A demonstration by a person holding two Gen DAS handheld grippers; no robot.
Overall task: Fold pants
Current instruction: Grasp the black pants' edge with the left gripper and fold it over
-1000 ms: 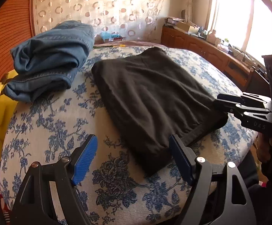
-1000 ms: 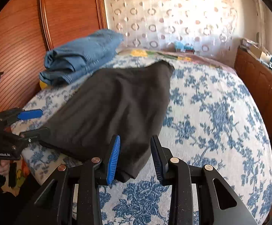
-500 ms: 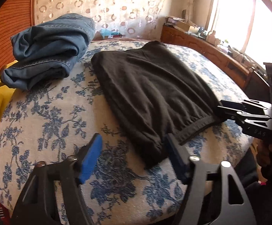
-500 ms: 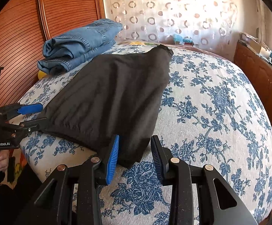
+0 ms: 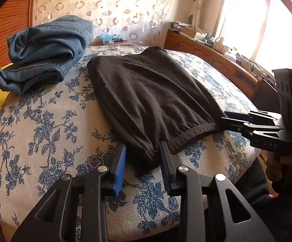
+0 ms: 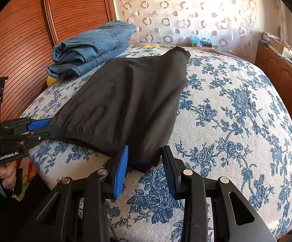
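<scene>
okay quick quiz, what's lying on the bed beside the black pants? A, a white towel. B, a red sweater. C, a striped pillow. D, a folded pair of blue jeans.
D: a folded pair of blue jeans lies on the floral bed beside the black pants, near the wooden headboard.

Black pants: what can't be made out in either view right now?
- Black pants: layers underneath, hidden by the top layer, both views.
- Left gripper and right gripper: whether the pads pinch the corners; cloth fills the gaps.
- Far hem: too small.
</scene>
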